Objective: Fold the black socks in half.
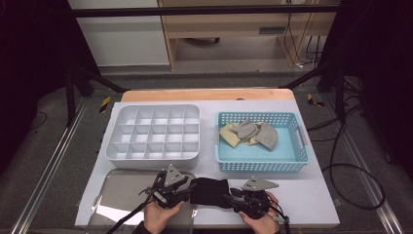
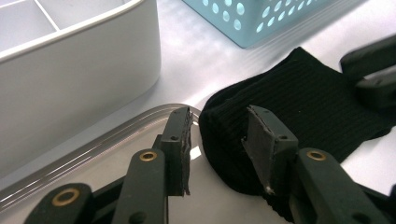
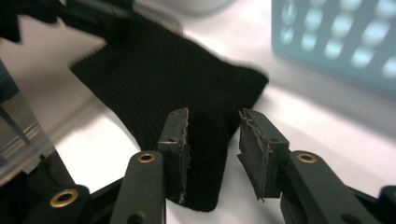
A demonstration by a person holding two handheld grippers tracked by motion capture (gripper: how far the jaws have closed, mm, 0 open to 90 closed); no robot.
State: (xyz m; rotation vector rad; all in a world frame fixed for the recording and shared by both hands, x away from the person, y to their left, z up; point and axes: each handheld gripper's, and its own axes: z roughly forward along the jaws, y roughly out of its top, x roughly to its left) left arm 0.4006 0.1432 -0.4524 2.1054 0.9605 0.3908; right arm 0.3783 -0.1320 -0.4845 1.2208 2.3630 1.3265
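A black ribbed sock (image 1: 210, 191) lies flat at the table's front edge, between both hands. My left gripper (image 1: 191, 188) is open at the sock's left end. In the left gripper view (image 2: 219, 142) the folded edge of the sock (image 2: 289, 107) sits in the gap between the jaws, over the tray rim. My right gripper (image 1: 230, 197) is open at the sock's right end. In the right gripper view (image 3: 215, 154) a strip of the sock (image 3: 205, 140) runs between the jaws, with a bare gap beside the right pad.
A white compartment box (image 1: 153, 131) stands behind the left hand. A light blue basket (image 1: 292, 158) with several grey and tan socks (image 1: 248, 131) stands at the back right. A clear tray (image 1: 122, 195) lies at the front left, its rim (image 2: 93, 149) under my left gripper.
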